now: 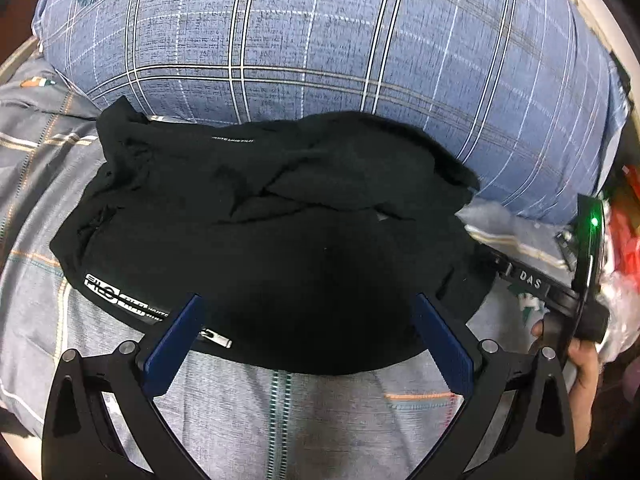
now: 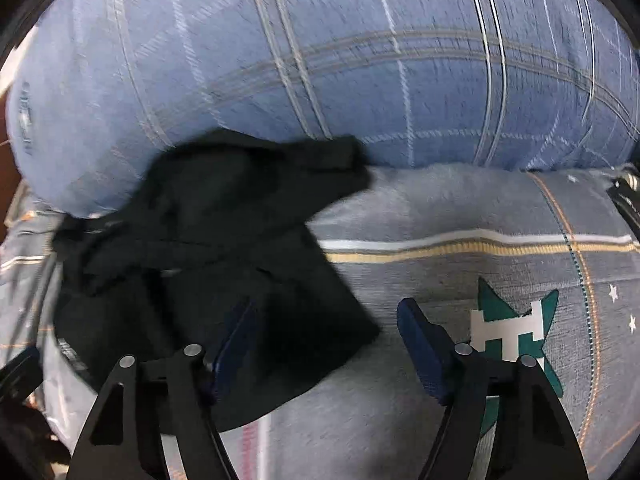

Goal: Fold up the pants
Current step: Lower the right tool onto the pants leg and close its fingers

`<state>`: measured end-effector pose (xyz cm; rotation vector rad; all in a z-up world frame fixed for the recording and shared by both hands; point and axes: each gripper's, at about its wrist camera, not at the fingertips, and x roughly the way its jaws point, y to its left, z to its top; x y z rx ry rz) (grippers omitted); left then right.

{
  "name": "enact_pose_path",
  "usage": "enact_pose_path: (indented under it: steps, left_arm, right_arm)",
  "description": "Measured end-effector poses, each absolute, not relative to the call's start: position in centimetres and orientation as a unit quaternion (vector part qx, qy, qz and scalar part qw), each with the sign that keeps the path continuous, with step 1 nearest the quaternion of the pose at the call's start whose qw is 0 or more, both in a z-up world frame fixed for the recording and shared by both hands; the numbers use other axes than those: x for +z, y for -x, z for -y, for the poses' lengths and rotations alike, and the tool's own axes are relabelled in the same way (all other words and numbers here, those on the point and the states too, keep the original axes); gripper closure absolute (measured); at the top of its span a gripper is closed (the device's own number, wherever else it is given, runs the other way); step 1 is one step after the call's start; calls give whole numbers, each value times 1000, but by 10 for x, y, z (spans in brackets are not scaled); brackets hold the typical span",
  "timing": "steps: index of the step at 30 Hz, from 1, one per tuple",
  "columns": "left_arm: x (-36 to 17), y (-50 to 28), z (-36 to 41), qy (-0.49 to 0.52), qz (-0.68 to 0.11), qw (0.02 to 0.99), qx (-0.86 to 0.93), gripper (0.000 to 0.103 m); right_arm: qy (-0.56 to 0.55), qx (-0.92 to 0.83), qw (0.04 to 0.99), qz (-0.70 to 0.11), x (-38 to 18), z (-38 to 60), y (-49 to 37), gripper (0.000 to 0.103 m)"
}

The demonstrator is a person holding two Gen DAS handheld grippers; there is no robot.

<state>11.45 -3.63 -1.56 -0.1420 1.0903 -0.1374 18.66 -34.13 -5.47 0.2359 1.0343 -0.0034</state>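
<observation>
Two handheld black grippers, left gripper (image 1: 306,320) and right gripper (image 2: 326,332), have dark blue finger pads, silver pivot screws and triangular cut-outs.

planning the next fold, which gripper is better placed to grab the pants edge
Left, probably. The left gripper is open and centred over the near edge of the pants. The right gripper is open at their corner, one finger above bare bedsheet.

"DAS" stands in white on the right claw's (image 1: 532,284) black arm, right of the left claw (image 1: 308,312). The pants (image 1: 280,220) carry white print, too small to read.
</observation>
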Motion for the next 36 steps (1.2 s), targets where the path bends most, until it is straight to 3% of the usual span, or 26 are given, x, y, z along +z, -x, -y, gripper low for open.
enact_pose_path:
  steps: [2, 3, 4, 5, 8, 16, 20, 24, 26, 28, 32, 33, 34, 36]
  left_arm:
    - [-17, -113, 36, 61, -518, 851, -64, 0]
    - [-18, -113, 38, 55, -518, 851, -62, 0]
    - [-19, -112, 39, 50, -518, 852, -58, 0]
    - [-21, -112, 39, 45, -517, 853, -55, 0]
    - [-26, -112, 41, 40, -518, 853, -53, 0]
    - [-32, -106, 63, 13, -522, 848, -87, 0]
    - [-41, -102, 86, -15, -530, 839, -120, 0]
    - [-49, -90, 108, -54, -525, 837, -146, 0]
    - [-52, -85, 116, -72, -522, 836, -152, 0]
    - [-56, -84, 120, -76, -524, 833, -162, 0]
    - [-64, -84, 127, -77, -528, 825, -185, 0]
    - [-66, -84, 129, -80, -527, 824, -190, 0]
    - [-68, -84, 131, -82, -526, 824, -194, 0]
    - [-72, -83, 137, -89, -525, 822, -203, 0]
  right_arm:
    - [-114, 0, 853, -509, -70, 341, -189, 46]
    - [-102, -4, 858, -503, -69, 337, -187, 47]
    - [-88, -2, 861, -501, -68, 331, -185, 58]
    - [-78, 4, 856, -511, -69, 325, -181, 77]
    - [-63, -3, 854, -517, -65, 316, -171, 85]
    - [-73, -54, 846, -526, -23, 339, -115, 86]
    - [-42, -103, 828, -549, -40, 350, -102, 86]
    - [-128, -40, 829, -543, -36, 364, -104, 82]
    - [-143, -23, 835, -531, -30, 365, -104, 50]
    - [-157, -10, 836, -526, -29, 369, -105, 39]
    - [-178, 14, 813, -553, -52, 369, -118, 47]
    - [-179, 10, 809, -560, -58, 368, -124, 54]
    - [-173, 4, 810, -561, -59, 367, -125, 69]
    - [-160, 14, 811, -562, -55, 363, -124, 83]
